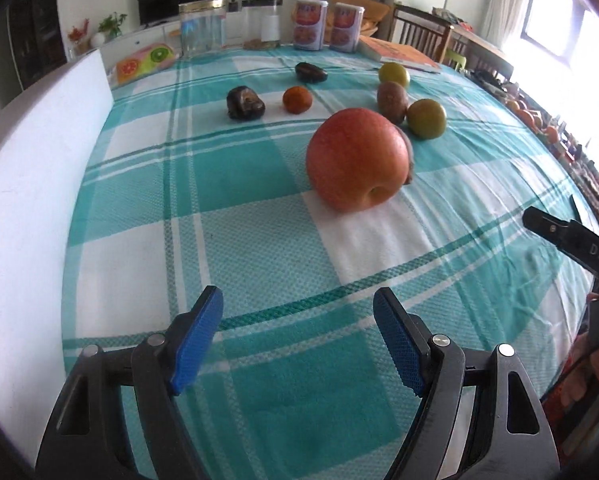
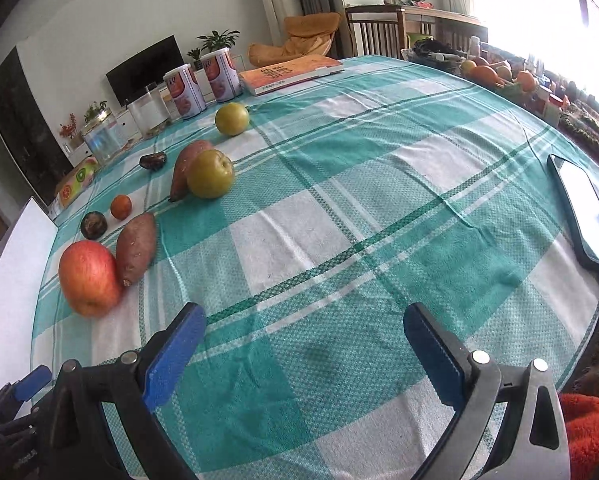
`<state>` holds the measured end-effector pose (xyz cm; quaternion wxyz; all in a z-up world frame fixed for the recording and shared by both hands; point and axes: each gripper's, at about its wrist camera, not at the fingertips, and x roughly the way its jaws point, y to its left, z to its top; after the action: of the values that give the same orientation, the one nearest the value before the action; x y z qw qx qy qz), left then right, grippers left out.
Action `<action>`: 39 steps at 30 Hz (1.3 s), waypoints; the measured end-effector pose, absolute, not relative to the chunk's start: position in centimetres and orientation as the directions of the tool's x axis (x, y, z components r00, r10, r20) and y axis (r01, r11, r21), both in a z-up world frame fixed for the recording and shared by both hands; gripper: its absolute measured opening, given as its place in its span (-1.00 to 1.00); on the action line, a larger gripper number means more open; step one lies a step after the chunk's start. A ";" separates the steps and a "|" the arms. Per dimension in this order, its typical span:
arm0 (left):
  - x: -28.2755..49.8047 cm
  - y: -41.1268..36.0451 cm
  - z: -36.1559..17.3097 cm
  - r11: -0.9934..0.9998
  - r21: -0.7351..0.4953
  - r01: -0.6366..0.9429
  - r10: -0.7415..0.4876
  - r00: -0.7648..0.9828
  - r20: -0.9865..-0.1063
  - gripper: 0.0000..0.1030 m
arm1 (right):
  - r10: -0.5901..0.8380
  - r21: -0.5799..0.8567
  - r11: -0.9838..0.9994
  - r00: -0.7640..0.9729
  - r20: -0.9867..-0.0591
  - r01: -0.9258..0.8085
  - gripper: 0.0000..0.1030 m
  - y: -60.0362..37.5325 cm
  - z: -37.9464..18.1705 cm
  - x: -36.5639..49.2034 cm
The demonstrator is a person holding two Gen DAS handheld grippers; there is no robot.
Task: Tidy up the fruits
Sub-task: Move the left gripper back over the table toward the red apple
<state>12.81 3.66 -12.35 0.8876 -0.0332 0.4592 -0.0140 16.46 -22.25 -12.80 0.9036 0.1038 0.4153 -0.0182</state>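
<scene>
Tablecloth (image 2: 339, 216), checked teal and white, fills both views, its edges cut off. We hold the left gripper (image 1: 297, 312) and right gripper (image 2: 304, 322) spread and empty over bare cloth. Ahead, the red apple (image 1: 355, 160) hides nearly all of a sweet potato (image 2: 136, 246) from the left camera. Beyond lie green pears (image 2: 210, 174) and a small orange (image 1: 297, 100); two dark lumps (image 1: 244, 103) stay unidentifiable.

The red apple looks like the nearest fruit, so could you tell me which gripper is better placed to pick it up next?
Probably the left. The left gripper is open and empty, and the red apple lies almost straight ahead of it. From the right gripper, also open and empty, the apple sits far off to one side.
</scene>
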 end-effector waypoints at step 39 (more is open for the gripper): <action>15.3 1.9 -10.7 0.991 -0.110 0.081 -0.137 0.614 -0.777 0.77 | -0.038 0.035 0.992 0.555 -0.831 0.121 1.00 -20.4 -15.4 17.8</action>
<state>15.33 1.87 -10.71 0.8978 -0.0320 0.4351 -0.0609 17.80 -20.39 -15.38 0.8807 0.0438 0.4696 -0.0451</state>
